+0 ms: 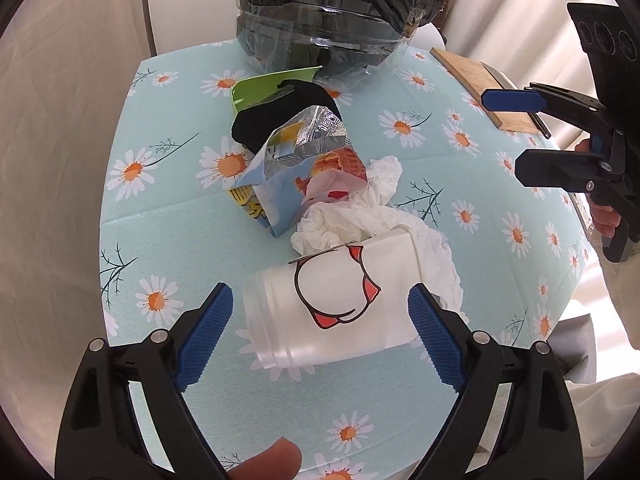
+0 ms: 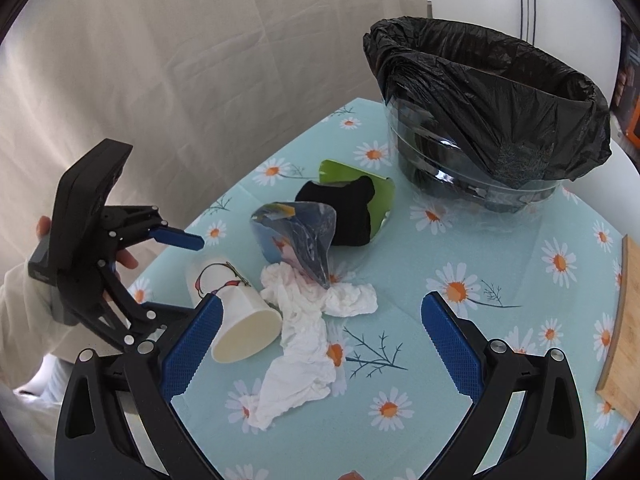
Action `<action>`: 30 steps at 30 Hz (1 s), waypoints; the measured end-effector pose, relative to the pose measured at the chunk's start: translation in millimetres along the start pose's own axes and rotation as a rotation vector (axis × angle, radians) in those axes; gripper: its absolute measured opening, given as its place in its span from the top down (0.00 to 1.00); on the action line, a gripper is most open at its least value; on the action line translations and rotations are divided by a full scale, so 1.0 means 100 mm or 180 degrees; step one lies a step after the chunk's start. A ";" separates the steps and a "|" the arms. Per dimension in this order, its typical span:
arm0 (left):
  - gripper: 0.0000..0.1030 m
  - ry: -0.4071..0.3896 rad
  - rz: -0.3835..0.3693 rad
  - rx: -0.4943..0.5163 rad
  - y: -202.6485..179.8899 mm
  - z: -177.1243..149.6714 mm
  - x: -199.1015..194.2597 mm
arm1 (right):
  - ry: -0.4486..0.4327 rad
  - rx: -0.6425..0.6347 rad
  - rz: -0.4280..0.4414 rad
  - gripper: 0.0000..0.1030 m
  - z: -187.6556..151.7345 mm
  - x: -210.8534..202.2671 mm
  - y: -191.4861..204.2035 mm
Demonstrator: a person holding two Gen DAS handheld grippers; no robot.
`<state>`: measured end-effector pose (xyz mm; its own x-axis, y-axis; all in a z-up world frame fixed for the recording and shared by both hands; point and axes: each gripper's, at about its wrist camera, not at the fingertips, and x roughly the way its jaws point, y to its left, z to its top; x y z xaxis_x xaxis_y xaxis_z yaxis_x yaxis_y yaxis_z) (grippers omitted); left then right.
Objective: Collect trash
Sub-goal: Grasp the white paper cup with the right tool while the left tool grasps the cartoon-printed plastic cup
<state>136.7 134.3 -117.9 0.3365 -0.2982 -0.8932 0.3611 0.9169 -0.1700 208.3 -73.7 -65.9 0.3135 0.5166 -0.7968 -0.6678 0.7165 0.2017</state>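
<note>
A white paper cup [image 1: 336, 304] with a red and black cartoon lies on its side on the daisy tablecloth; it also shows in the right wrist view [image 2: 236, 312]. My left gripper [image 1: 320, 332] is open with its jaws on either side of the cup. Crumpled white tissue [image 1: 372, 216] [image 2: 304, 340], a torn foil snack bag [image 1: 288, 172] [image 2: 296, 240], a black cloth [image 1: 280, 116] [image 2: 344, 212] and a green piece [image 1: 260, 88] [image 2: 344, 172] lie beyond. My right gripper [image 2: 320, 344] is open above the tissue. The bin with a black bag [image 1: 328, 20] [image 2: 492, 112] stands at the back.
A wooden board [image 1: 484, 88] [image 2: 620, 328] lies at the table's right edge. Beige curtain hangs behind and left of the table. The right gripper [image 1: 520, 136] shows at right in the left wrist view, the left gripper [image 2: 188, 276] at left in the right wrist view.
</note>
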 end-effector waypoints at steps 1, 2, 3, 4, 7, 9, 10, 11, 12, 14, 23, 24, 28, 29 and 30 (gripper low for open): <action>0.29 0.0023 0.0024 -0.0002 0.01 -0.01 0.03 | 0.0009 0.0025 -0.0002 0.08 -0.02 0.00 0.00; 0.30 0.0026 -0.0018 -0.0016 0.02 -0.01 0.04 | 0.0015 0.0055 -0.0002 0.08 -0.05 0.00 -0.01; 0.31 0.0045 -0.0102 -0.0055 0.05 -0.02 0.04 | 0.0022 0.0093 0.0002 0.08 -0.07 0.01 -0.01; 0.31 0.0058 -0.0149 -0.0087 0.06 -0.02 0.04 | 0.0030 0.0133 0.0009 0.08 -0.10 0.03 -0.02; 0.31 0.0022 -0.0141 -0.0107 0.08 -0.06 0.00 | 0.0064 0.0248 0.0109 0.08 -0.17 0.08 0.00; 0.31 0.0017 -0.0108 -0.0114 0.09 -0.09 -0.01 | 0.0096 0.0310 0.0183 0.08 -0.23 0.14 0.03; 0.31 0.0016 -0.0087 -0.0110 0.10 -0.11 -0.01 | 0.0122 0.0330 0.0222 0.08 -0.25 0.17 0.06; 0.31 0.0013 -0.0089 -0.0122 0.10 -0.12 -0.02 | 0.0148 0.0341 0.0261 0.08 -0.28 0.21 0.09; 0.31 0.0011 -0.0098 -0.0148 0.12 -0.13 -0.03 | 0.0171 0.0342 0.0289 0.08 -0.31 0.24 0.13; 0.31 -0.0001 -0.0100 -0.0209 0.15 -0.14 -0.04 | 0.0226 0.0324 0.0356 0.08 -0.36 0.31 0.22; 0.31 -0.0026 -0.0109 -0.0111 0.06 -0.17 -0.09 | 0.0375 0.0363 0.0582 0.16 -0.49 0.54 0.45; 0.31 -0.0027 -0.0112 -0.0096 0.05 -0.18 -0.10 | 0.0388 0.0372 0.0582 0.28 -0.50 0.55 0.45; 0.31 -0.0037 -0.0103 -0.0058 -0.01 -0.18 -0.11 | 0.0447 0.0408 0.0595 0.34 -0.51 0.59 0.45; 0.30 -0.0039 -0.0091 -0.0052 -0.01 -0.18 -0.11 | 0.0442 0.0430 0.0642 0.40 -0.52 0.60 0.45; 0.30 -0.0041 -0.0075 -0.0050 -0.02 -0.18 -0.11 | 0.0432 0.0451 0.0680 0.47 -0.52 0.60 0.46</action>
<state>116.2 140.9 -115.3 0.3394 -0.3230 -0.8834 0.3555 0.9136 -0.1974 161.3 -34.6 -134.0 0.0764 0.6023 -0.7946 -0.6050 0.6615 0.4432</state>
